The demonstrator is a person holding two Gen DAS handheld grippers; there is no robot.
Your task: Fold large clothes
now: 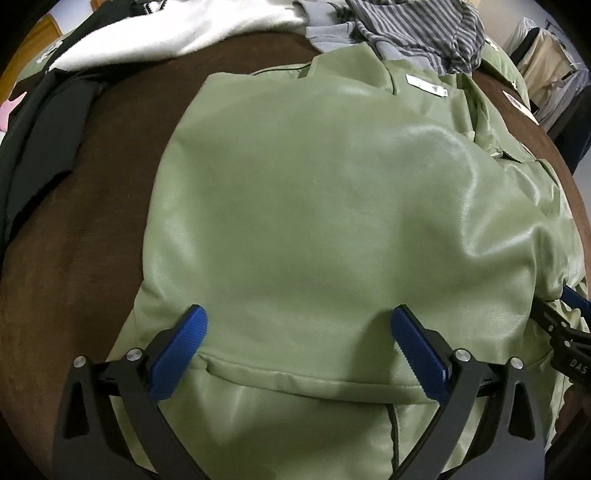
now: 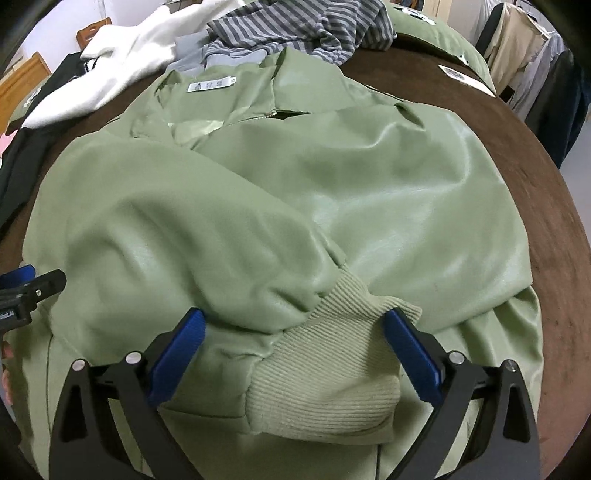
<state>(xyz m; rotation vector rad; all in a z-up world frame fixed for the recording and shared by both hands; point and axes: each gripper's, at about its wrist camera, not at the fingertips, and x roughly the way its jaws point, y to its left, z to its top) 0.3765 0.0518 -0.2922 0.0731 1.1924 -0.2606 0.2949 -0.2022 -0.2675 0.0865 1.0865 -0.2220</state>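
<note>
Jacket: we find a pale green, glossy, leather-like jacket (image 2: 369, 192) lying spread on the brown worktop (image 2: 546, 229), collar at the far side with a white size label (image 2: 211, 85) showing inside the neck.
Sleeve: one sleeve is folded across the body; its ribbed knit cuff (image 2: 332, 369) lies at the near edge.
Right gripper (image 2: 293, 325): we see its blue fingers (image 2: 177, 354) wide apart, one either side of the cuff, clamped on nothing.
Left gripper (image 1: 297, 328): fingers likewise apart over the smooth panel, just above a seam; nothing is held.
Surface: dark brown, cloth-like, bare around the jacket.
Other clothes: at the far edge we note a white garment (image 2: 147, 48), a grey striped garment (image 2: 295, 26) touching the collar, and a black garment (image 1: 40, 147) to the left.
Room: hanging clothes (image 2: 532, 55) stand beyond the worktop on the right.
</note>
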